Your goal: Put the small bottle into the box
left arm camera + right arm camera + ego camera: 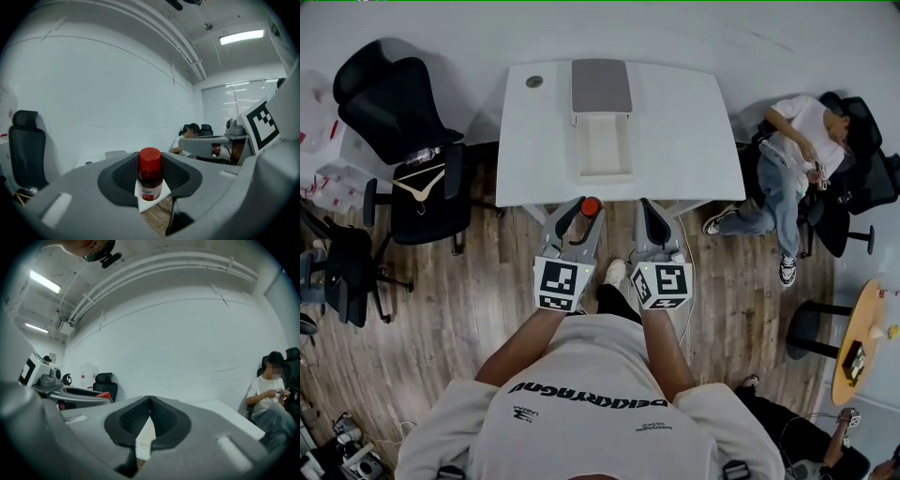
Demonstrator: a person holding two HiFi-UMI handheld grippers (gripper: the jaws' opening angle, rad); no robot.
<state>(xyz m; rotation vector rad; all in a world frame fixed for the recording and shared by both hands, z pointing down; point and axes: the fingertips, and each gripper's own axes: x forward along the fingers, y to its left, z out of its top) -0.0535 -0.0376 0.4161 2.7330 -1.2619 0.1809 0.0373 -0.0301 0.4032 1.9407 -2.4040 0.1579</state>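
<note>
A small brown bottle with a red cap (591, 206) stands upright between the pads of my left gripper (578, 212), which is shut on it just short of the white table's (694, 122) near edge. In the left gripper view the bottle (150, 174) fills the gap between the left gripper's (151, 188) black pads. On the table lies the open white box (602, 142), its grey lid (601, 86) folded back at the far side. Beside the left gripper, my right gripper (652, 214) is shut with nothing in it; in its own view the right gripper's (149, 405) pads meet.
A small round object (534, 82) lies at the table's far left corner. Black office chairs (403, 112) stand to the left, one bearing a hanger (420, 183). A person (797, 159) sits to the right of the table. A round wooden table (862, 337) is at the right edge.
</note>
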